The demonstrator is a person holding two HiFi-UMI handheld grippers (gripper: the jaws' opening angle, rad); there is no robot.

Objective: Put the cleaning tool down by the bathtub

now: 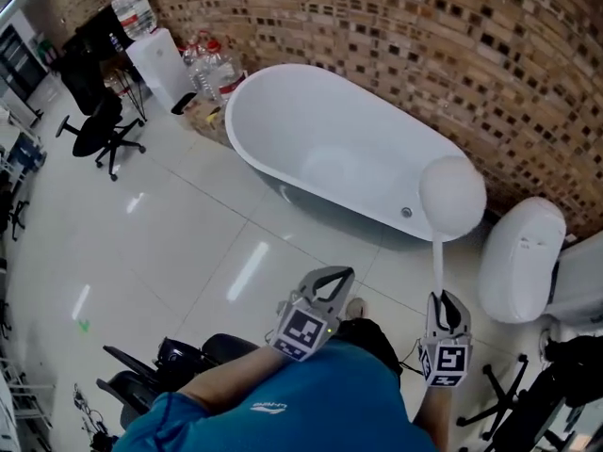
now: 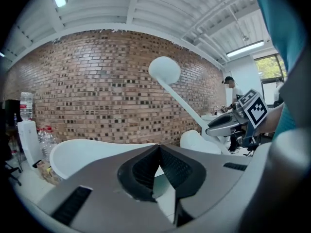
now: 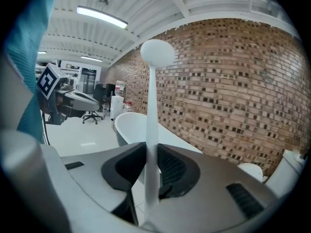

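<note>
The cleaning tool is a white long-handled brush with a round head [image 1: 452, 196]. Its thin handle [image 1: 437, 266] runs down into my right gripper [image 1: 444, 301], which is shut on it. In the right gripper view the handle [image 3: 152, 125] stands upright between the dark pads, with the head [image 3: 157, 52] high above. The head hangs over the near right end of the white bathtub [image 1: 330, 149]. My left gripper [image 1: 332, 276] is held beside it, shut and holding nothing; its tips meet in the left gripper view [image 2: 159, 148]. That view also shows the brush head [image 2: 164, 70] and the tub [image 2: 82, 152].
A brick wall [image 1: 424, 36] runs behind the tub. A white toilet [image 1: 523, 257] stands to its right, and water bottles [image 1: 207, 64] and a white bin [image 1: 160, 64] at its far end. A black office chair [image 1: 99, 130] is at left. Black stands [image 1: 546, 394] are near my feet.
</note>
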